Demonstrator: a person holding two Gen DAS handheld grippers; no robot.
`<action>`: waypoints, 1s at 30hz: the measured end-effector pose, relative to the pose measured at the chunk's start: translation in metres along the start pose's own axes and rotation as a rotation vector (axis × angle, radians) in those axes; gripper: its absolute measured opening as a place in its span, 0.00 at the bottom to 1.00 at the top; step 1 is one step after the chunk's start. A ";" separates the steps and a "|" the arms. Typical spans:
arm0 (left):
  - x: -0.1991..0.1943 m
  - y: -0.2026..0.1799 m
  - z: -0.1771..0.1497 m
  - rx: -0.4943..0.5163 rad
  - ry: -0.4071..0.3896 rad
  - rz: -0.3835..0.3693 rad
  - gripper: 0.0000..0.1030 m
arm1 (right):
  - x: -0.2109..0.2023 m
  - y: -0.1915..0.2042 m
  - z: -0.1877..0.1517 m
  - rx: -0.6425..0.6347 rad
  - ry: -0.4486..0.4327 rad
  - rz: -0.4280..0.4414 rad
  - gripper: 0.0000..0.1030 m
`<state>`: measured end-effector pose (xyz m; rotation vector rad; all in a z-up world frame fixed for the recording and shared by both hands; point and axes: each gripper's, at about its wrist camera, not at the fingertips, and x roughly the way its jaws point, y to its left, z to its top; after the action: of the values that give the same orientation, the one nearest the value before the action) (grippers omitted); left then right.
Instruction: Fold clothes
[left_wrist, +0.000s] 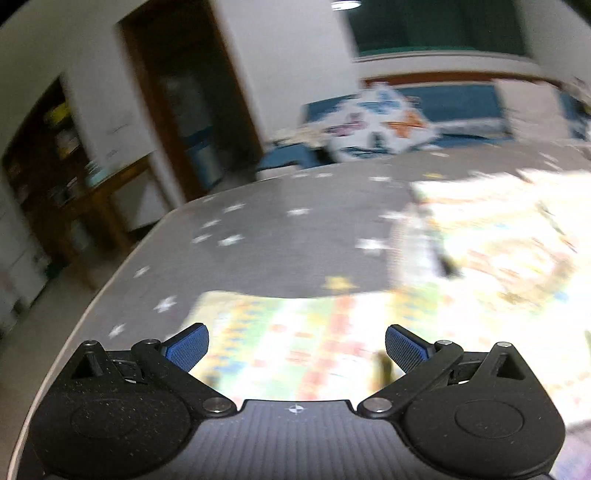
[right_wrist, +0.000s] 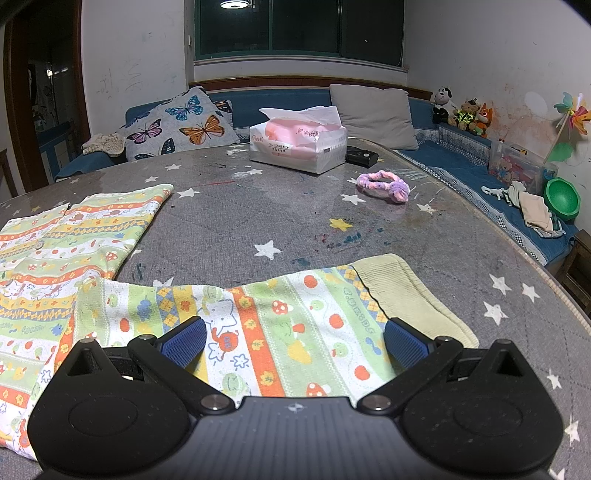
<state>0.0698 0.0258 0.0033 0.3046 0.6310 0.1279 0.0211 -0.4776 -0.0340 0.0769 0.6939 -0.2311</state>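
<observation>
Patterned garment (right_wrist: 110, 295), a child's printed top with striped bands of mushrooms and elephants, lies spread on my star-print table (right_wrist: 295, 221), its body toward the left and one sleeve running right to a ribbed yellow cuff (right_wrist: 406, 295). At far left, my left gripper (left_wrist: 295, 347) hangs above another stretch of the same print near the table's rounded edge; its blue pads (left_wrist: 188, 347) stand wide apart with nothing between them. That view is blurred, so I cannot tell which part of the cloth lies beneath. Moving right, my right gripper (right_wrist: 295, 343) is likewise spread and empty, poised low over the sleeve, with one pad near the cuff seam. I judge this placement suits a pinch on the sleeve so that it can be folded inward across the body; the fold is not yet begun. Farther right and well apart from the garment rest a tissue pack (right_wrist: 299, 144), a dark small box (right_wrist: 362, 155) just beside it, and a purple headband (right_wrist: 384, 186).
</observation>
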 end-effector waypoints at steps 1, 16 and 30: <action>-0.001 -0.009 -0.002 0.040 -0.012 0.002 1.00 | 0.000 0.000 0.000 0.000 0.000 0.000 1.00; -0.025 -0.036 0.012 0.112 -0.091 -0.050 1.00 | -0.019 0.014 0.005 -0.034 -0.010 0.034 1.00; -0.050 -0.112 -0.006 0.234 -0.111 -0.220 1.00 | -0.069 0.126 -0.009 -0.348 -0.005 0.361 1.00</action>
<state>0.0289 -0.0891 -0.0090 0.4618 0.5661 -0.1744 -0.0061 -0.3407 0.0022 -0.1307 0.6934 0.2369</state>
